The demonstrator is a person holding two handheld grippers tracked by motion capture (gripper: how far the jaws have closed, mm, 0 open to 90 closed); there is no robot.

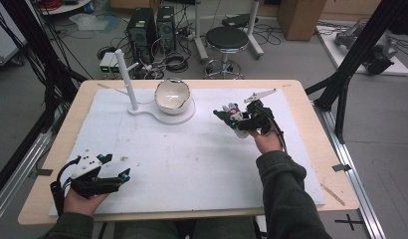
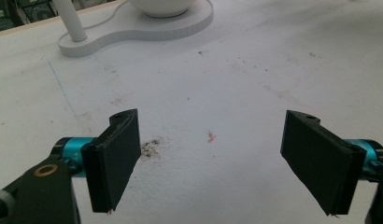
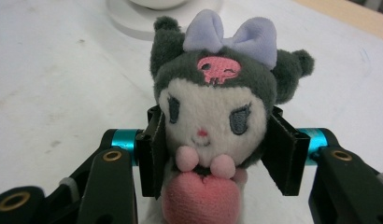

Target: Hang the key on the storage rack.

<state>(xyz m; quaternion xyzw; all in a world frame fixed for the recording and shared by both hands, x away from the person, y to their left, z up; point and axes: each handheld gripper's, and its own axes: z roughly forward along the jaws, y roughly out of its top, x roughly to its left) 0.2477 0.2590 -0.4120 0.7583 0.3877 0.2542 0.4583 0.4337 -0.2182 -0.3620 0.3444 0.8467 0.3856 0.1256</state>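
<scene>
Right tongs [image 3: 213, 154] are clamping a plush toy [image 3: 217, 107] by its head, near the white bowl [image 1: 172, 96]; left tongs [image 2: 210, 163] are resting released on the tabletop [image 1: 202, 149], well apart from the bowl.

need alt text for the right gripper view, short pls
A small plush toy with a dark hood, a lilac bow and a pink skull patch faces the camera, squeezed at both sides by the black jaws of the right tongs. Behind it lie the white table cover and the edge of a white stand.
</scene>
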